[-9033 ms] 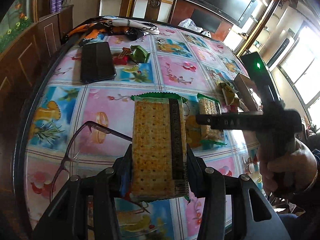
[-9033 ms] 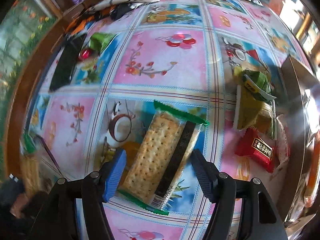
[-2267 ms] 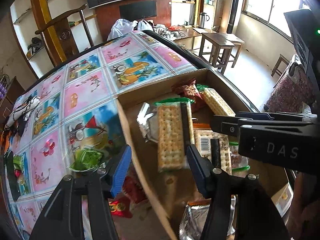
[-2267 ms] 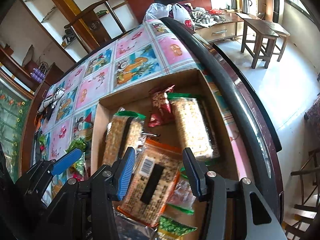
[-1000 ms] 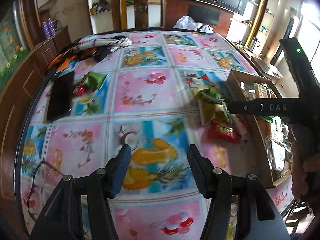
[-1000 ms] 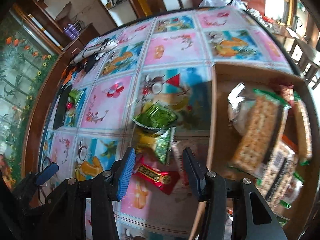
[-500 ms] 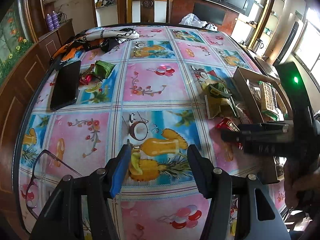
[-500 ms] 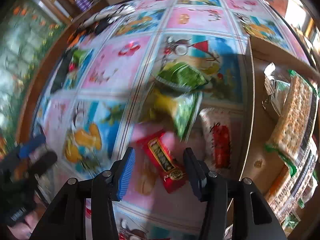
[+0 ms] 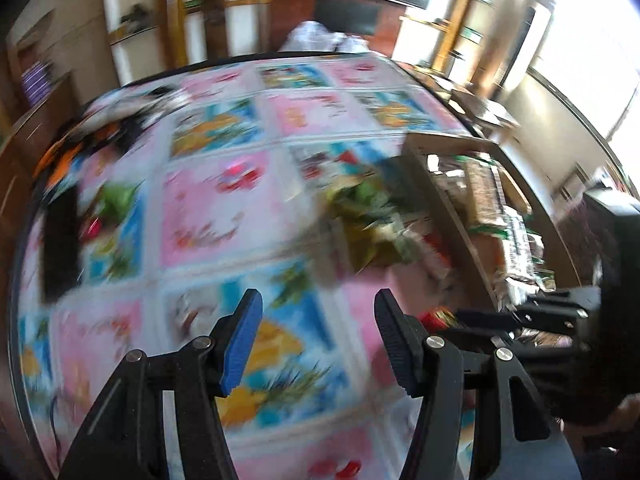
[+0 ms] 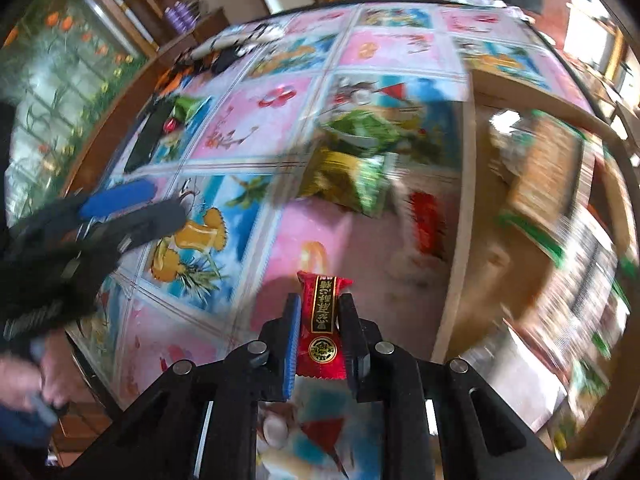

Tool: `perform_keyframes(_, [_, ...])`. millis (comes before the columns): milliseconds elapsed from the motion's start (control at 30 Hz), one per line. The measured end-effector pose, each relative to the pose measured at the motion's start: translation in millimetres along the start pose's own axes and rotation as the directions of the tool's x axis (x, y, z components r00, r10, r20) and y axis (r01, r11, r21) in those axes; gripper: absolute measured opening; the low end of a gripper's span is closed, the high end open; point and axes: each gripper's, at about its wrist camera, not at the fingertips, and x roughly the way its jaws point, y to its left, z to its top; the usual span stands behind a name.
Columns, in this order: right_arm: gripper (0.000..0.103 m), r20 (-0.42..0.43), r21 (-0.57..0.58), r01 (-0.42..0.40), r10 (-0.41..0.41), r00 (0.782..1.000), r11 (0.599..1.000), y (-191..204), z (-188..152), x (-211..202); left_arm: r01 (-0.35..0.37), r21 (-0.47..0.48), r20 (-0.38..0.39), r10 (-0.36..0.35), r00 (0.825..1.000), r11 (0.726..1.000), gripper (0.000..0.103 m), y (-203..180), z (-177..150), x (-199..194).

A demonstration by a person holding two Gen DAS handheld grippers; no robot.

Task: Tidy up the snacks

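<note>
patterned tabletop [image 10: 248, 128]: your right tool [image 10: 318, 316], just closed on the red candy [image 10: 324, 320] held lengthwise, has the box [image 10: 456, 240] to its right; left tool [image 9: 316, 336] gapes empty.

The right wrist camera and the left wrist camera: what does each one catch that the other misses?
Only the right wrist view shows the right gripper shut on a small red snack packet; its jaws have just closed on it.

Only the left wrist view shows the left gripper from behind, open and empty.

Both show the colourful tablecloth, the green and yellow snack bags, and the cardboard box holding cracker packs.
</note>
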Motion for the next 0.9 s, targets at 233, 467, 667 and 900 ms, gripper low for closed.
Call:
perform_keyframes(233, [0.02,0.078,0.132,0.003,-0.013,0.997,0.991,-39.3,-32.1,-45.5,0.106,0.209,-0.055,-0.096,0.994,0.972,0.057,-35.8,39.3,52.4])
perform_keyframes(467, [0.02,0.137,0.2,-0.014,-0.014,0.99,0.98,-58.7,-50.9,-78.1,0.132,0.31,-0.149,-0.089,0.985,0.942,0.057,-47.8,42.6,90.4])
perform_keyframes(667, [0.02,0.129,0.194,-0.033,0.008,0.992,0.98,-57.0,-54.7,-78.1,0.166,0.349,-0.214,-0.094,0.972,0.922,0.057,-47.9,7.2,84.7])
perform_keyframes(900, [0.02,0.118,0.22,-0.047,0.022,0.993,0.974,-60.7,-52.8,-70.6,0.084,0.361,-0.068,-0.064,0.996,0.929,0.057,-51.3,4.5,57.2])
